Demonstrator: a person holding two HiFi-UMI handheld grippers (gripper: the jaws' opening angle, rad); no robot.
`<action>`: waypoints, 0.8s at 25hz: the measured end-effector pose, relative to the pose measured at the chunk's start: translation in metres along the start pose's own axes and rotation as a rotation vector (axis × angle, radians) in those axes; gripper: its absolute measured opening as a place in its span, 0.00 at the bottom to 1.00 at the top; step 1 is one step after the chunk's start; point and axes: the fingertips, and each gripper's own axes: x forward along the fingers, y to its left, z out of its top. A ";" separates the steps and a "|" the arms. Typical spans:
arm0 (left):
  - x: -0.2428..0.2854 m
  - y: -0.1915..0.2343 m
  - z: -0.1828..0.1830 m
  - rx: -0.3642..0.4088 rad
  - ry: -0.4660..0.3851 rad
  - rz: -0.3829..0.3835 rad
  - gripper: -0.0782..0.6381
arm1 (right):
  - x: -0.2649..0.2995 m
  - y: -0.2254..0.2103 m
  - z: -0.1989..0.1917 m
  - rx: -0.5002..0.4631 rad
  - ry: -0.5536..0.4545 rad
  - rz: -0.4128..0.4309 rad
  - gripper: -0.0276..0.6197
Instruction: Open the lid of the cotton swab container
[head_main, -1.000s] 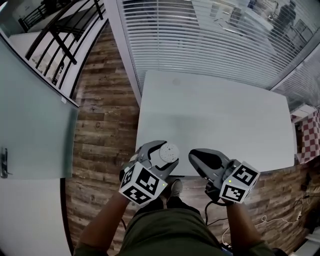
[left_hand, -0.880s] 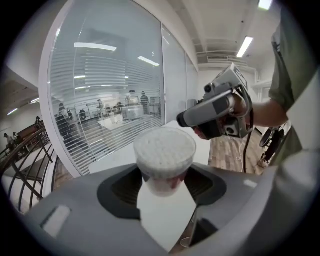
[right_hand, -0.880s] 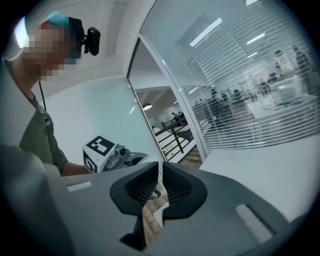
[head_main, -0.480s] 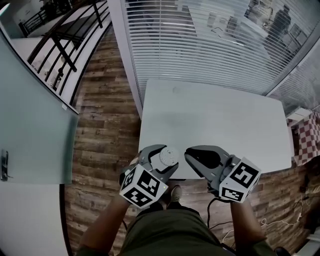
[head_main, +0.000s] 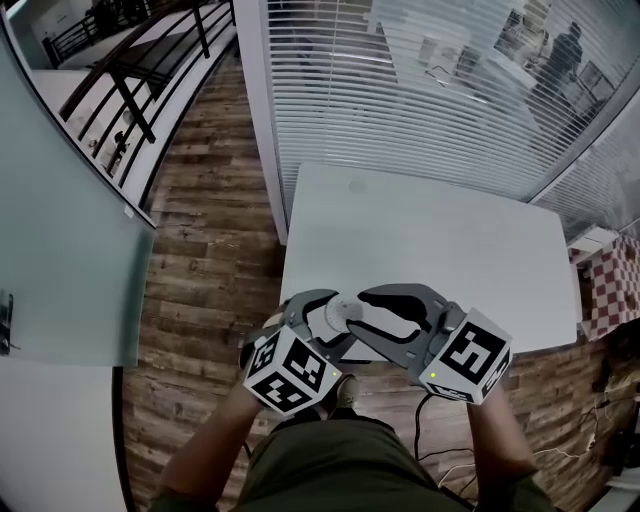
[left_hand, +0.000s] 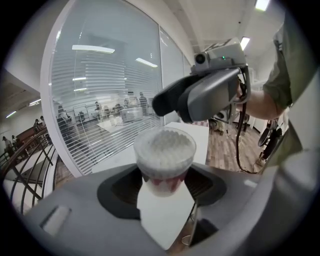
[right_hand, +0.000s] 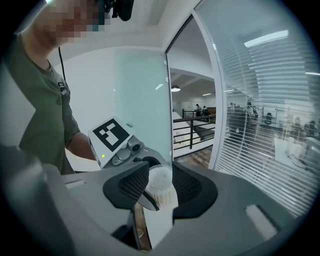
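Note:
My left gripper (head_main: 325, 318) is shut on the cotton swab container (head_main: 343, 312), a small round clear tub packed with white swab heads, held over the near edge of the white table (head_main: 430, 240). In the left gripper view the tub (left_hand: 165, 152) stands upright between the pads, with a white label below it. My right gripper (head_main: 365, 315) has come in from the right. Its jaws have just been opening and now stand apart. In the right gripper view the tub (right_hand: 161, 186) lies between them, but the pads do not press on it.
A glass wall with white blinds (head_main: 400, 90) runs behind the table. Wood floor (head_main: 210, 230) lies to the left, next to a frosted glass panel (head_main: 60, 230). The person's green shirt (head_main: 340, 465) and legs fill the bottom of the head view.
My right gripper has swung left toward the container, rolled, and its jaws have parted from shut. My left gripper with the container has stayed almost in place.

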 end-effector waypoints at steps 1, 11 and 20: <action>0.000 0.000 -0.001 0.000 0.001 0.000 0.48 | 0.003 0.001 0.000 -0.021 0.026 0.003 0.26; -0.003 0.004 -0.002 0.022 0.012 0.011 0.48 | 0.034 0.007 -0.011 -0.084 0.259 0.008 0.46; 0.001 0.006 -0.010 0.045 0.031 0.015 0.48 | 0.053 0.008 -0.030 -0.076 0.381 0.024 0.47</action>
